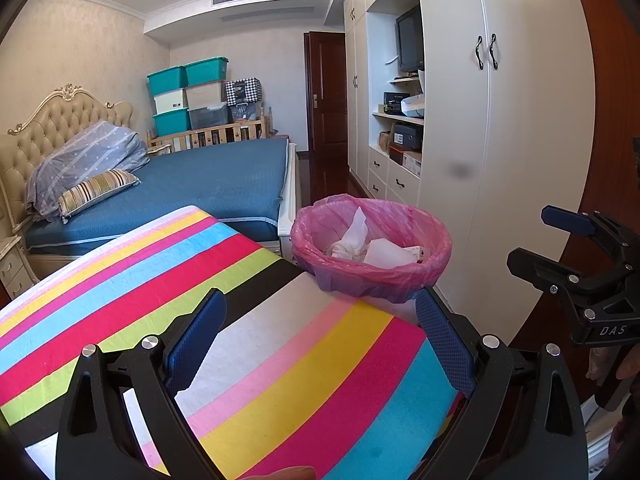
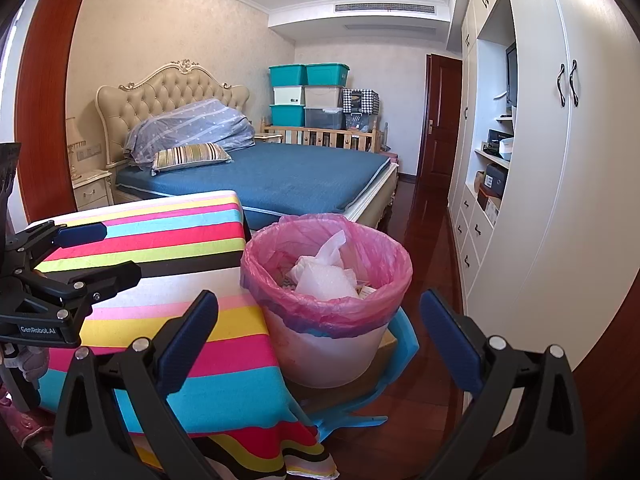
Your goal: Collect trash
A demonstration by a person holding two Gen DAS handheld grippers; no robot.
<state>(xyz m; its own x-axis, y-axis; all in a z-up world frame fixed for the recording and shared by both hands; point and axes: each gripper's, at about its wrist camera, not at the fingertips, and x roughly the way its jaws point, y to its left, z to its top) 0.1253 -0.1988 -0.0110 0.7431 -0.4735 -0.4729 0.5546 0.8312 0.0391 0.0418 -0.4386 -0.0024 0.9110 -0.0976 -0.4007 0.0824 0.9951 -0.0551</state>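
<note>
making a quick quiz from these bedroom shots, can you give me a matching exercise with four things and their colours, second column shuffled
Things:
1. bin liner
2. mattress cover
3. top storage boxes
4. wardrobe doors

Colours:
A. white
B. teal
C. pink
D. dark blue

Pairs: 1-C, 2-D, 3-B, 4-A
</note>
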